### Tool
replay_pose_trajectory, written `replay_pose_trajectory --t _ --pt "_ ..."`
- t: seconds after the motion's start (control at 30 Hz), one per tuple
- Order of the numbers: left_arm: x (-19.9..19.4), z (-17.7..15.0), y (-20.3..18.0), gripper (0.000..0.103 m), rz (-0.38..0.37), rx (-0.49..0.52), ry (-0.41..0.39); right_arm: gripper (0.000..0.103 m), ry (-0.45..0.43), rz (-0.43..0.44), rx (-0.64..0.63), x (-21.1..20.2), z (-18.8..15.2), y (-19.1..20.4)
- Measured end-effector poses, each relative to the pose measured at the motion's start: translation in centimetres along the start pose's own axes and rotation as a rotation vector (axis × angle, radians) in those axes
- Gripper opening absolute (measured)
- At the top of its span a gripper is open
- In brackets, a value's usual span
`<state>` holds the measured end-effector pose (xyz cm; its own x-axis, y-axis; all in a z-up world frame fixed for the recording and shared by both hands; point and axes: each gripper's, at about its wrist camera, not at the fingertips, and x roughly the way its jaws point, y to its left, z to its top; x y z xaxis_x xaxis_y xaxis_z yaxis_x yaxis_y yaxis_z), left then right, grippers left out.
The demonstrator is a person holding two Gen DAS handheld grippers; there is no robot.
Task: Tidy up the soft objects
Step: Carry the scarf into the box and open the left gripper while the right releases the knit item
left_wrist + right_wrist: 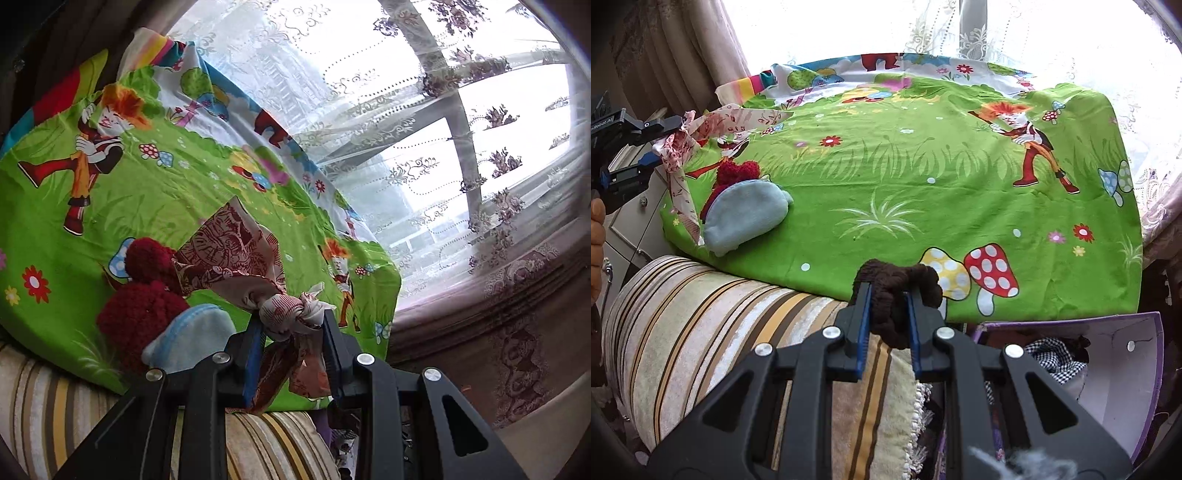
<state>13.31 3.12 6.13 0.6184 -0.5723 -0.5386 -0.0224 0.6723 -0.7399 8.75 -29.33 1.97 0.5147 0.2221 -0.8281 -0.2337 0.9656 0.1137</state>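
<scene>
Soft items, both tongs loaded.
L tongs (291, 325) clenched on knotted scarf (284, 310); R tongs (888, 295) on brown scrunchie (897, 284). Risk: scarf tail snags red pompom hat (144, 317).

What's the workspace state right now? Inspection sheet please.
Surface: green cartoon-print sheet spread flat over a striped cushion.
Job's things: knotted red-and-white patterned scarf in the left tool; dark brown knit piece in the right tool; red knit pompom hat and light blue pouch lying together on the sheet.
Clutter: purple-edged box below the sheet's edge, holding checked fabric.
Grippers: left tool shut on the scarf's knot; right tool shut on the brown knit piece.
Cables: nothing seen.
Surroundings: lace curtain over a window; white cabinet to the left.
</scene>
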Motion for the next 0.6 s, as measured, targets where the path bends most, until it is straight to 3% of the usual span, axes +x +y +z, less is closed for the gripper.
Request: replay_pose_trajectory --t 0.6 --pt "3.7 -7.9 -9.1 0.031 -0.129 0.143 0.220 0.022 -0.049 -0.045 0.142 -6.2 -5.2 -6.7"
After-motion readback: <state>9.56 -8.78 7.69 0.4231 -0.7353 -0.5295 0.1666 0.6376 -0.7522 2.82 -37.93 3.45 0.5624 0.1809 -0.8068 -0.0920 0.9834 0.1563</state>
